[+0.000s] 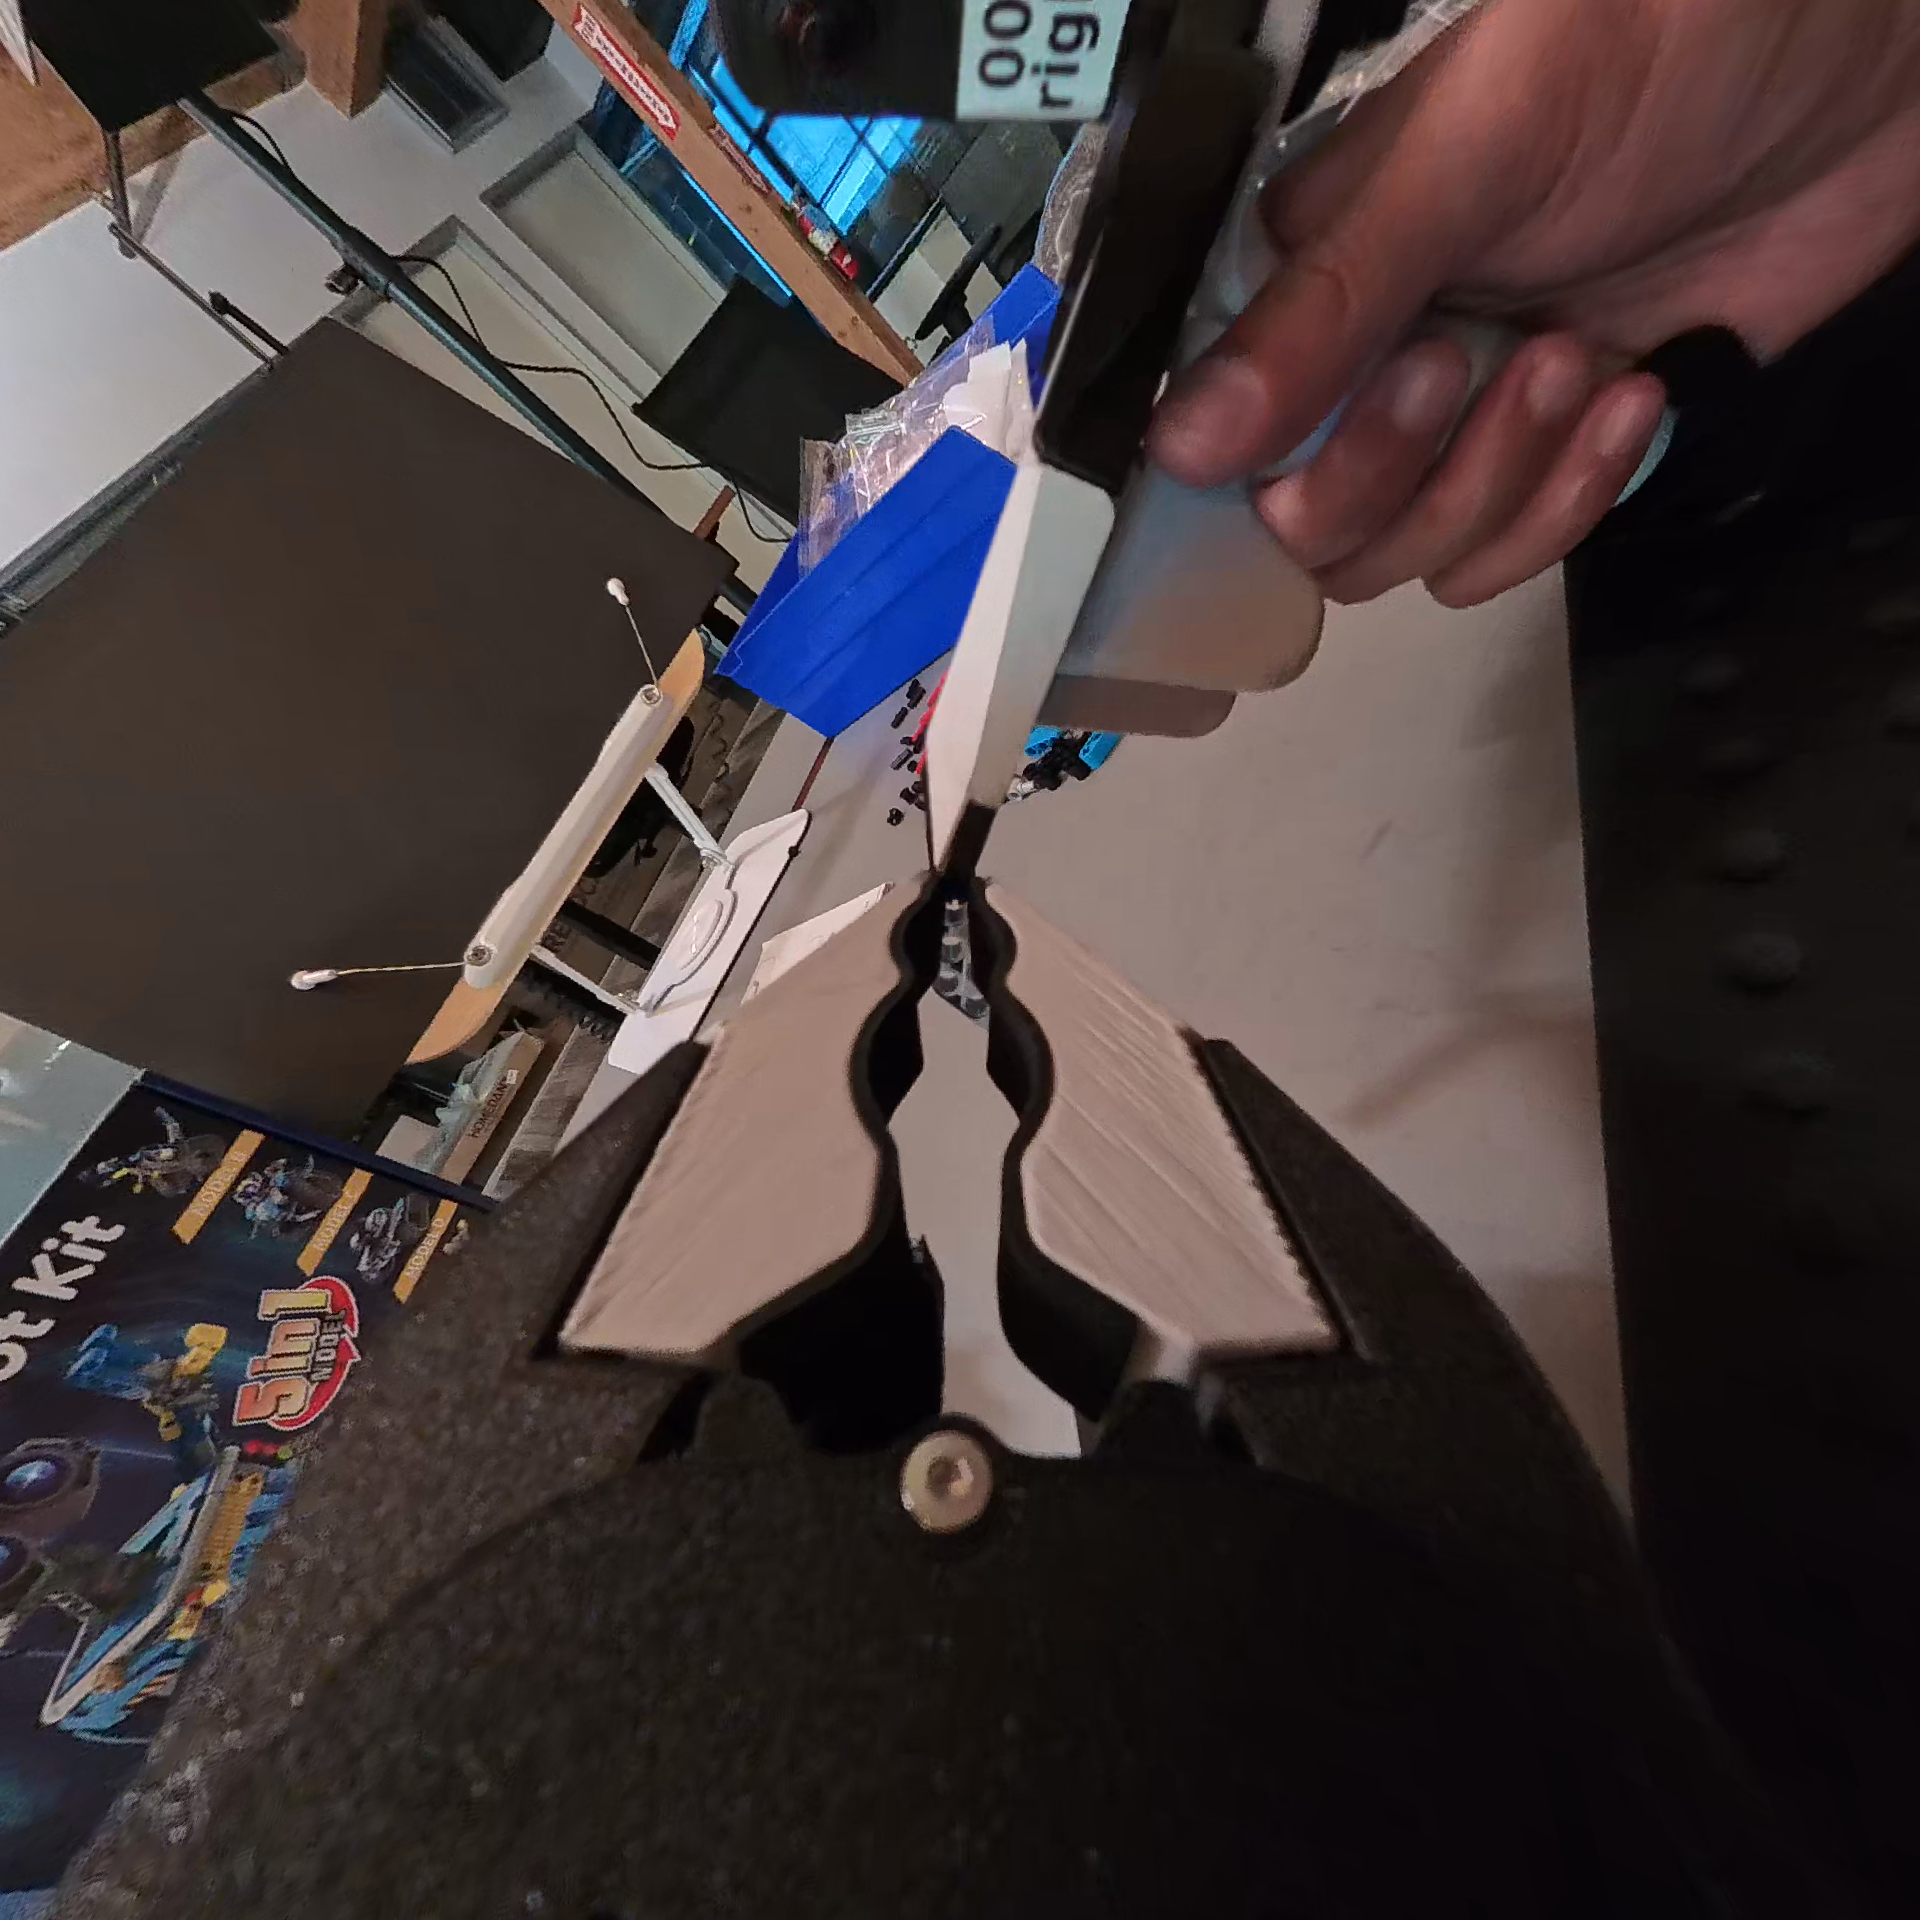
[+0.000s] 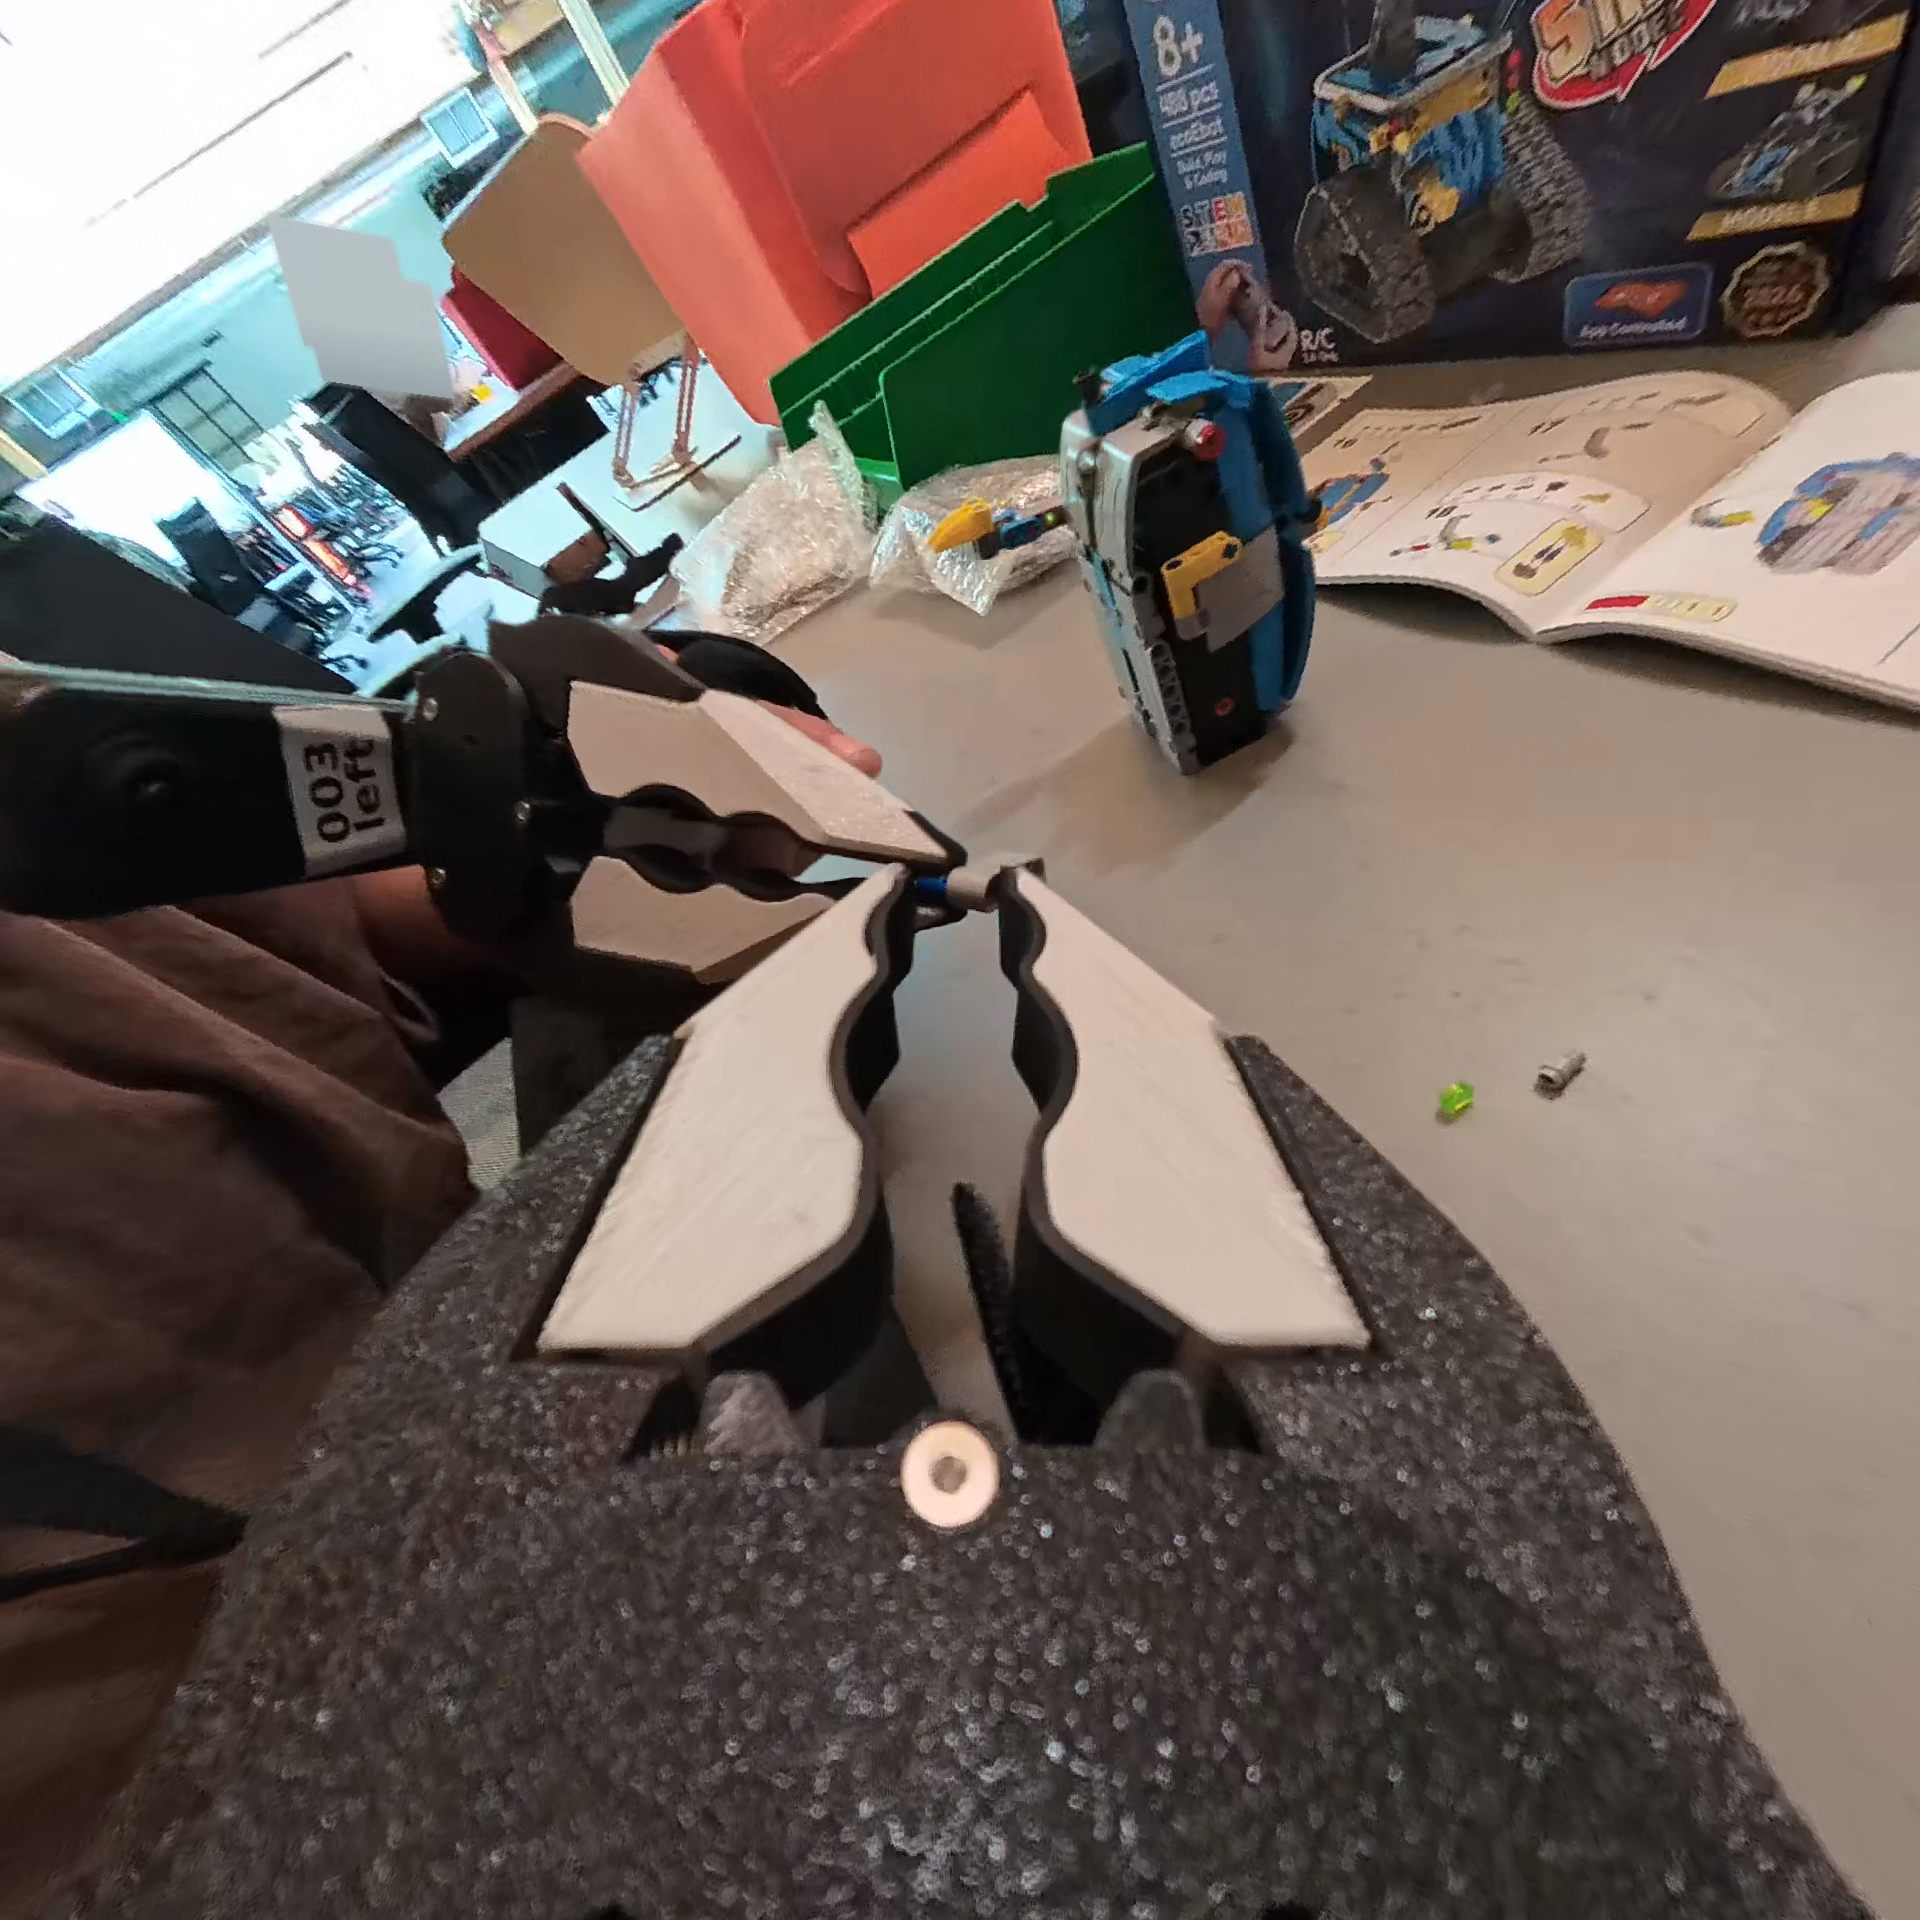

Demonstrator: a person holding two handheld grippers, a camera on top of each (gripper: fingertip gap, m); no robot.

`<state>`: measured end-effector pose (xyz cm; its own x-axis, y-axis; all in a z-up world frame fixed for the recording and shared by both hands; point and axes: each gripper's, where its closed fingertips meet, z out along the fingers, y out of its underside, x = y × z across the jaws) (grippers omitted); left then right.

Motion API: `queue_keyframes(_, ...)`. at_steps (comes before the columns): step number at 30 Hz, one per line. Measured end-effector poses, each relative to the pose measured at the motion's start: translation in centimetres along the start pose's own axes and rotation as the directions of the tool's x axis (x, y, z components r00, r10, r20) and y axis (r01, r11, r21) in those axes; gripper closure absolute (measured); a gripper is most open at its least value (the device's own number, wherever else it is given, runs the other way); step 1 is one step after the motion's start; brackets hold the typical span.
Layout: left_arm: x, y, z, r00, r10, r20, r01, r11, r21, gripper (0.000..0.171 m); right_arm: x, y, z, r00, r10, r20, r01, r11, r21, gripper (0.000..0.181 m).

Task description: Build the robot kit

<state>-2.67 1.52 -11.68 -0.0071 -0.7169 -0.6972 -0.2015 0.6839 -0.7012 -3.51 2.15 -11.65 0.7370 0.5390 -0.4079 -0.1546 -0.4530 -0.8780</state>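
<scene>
My right gripper [image 2: 956, 885] is shut on a small grey connector with a blue pin [image 2: 979, 888] and holds it above the grey table [image 2: 1455, 883]. My left gripper [image 2: 935, 860] comes in from the left, and its tips meet at the blue pin end. In the left wrist view my left gripper [image 1: 945, 891] is closed, with a small grey and black piece [image 1: 958, 961] showing in the gap between its fingers. The right gripper [image 1: 958, 831] points down onto its tips from above, held by a hand [image 1: 1507, 312].
A part-built blue toy vehicle [image 2: 1195, 582] stands on the table beyond the grippers. An open instruction booklet [image 2: 1558, 520], a toy kit box [image 2: 1558, 156], a green bin [image 2: 987, 343] and plastic bags [image 2: 790, 540] lie behind. Two tiny loose parts [image 2: 1455, 1101] lie right. A blue bin [image 1: 873, 613] stands farther off. Left and right tips are no more than a few centimetres apart.
</scene>
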Motion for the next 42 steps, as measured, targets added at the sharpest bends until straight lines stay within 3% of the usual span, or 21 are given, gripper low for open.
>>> queue_keyframes(13, -0.6, -0.1, 0.2, 0.998, 0.031, 0.061, -0.029, 0.999, -0.028, 0.169, 0.3, -0.5, 0.0, 0.999, -0.030, -0.040, 0.032, 0.998, 0.047, 0.168)
queue_keyframes(19, -1.0, 0.8, 0.9, 0.998, -0.040, 0.044, 0.043, 0.997, -0.067, 0.168, 1.5, -0.7, 0.5, 0.994, 0.108, 0.002, -0.108, 0.992, 0.068, 0.166)
queue_keyframes(26, -1.1, 0.8, 0.9, 0.997, 0.013, 0.075, -0.011, 0.999, -0.039, 0.166, 1.6, -0.9, 0.3, 0.999, 0.042, 0.021, -0.043, 0.996, 0.072, 0.170)
queue_keyframes(37, -0.6, 2.6, 1.3, 0.984, -0.174, -0.031, 0.172, 0.983, -0.061, 0.145, 1.2, -0.6, -0.4, 0.993, 0.069, 0.096, -0.077, 0.994, 0.079, 0.170)
queue_keyframes(40, -0.4, 2.3, 1.2, 0.971, -0.229, -0.069, 0.226, 0.973, -0.040, 0.147, 0.7, -0.7, -0.5, 0.987, 0.075, 0.140, -0.086, 0.993, 0.080, 0.170)
queue_keyframes(42, -0.4, 2.1, 1.0, 0.968, -0.237, -0.081, 0.236, 0.971, -0.027, 0.161, 0.8, -1.0, -0.8, 0.982, 0.097, 0.159, -0.113, 0.989, 0.095, 0.170)
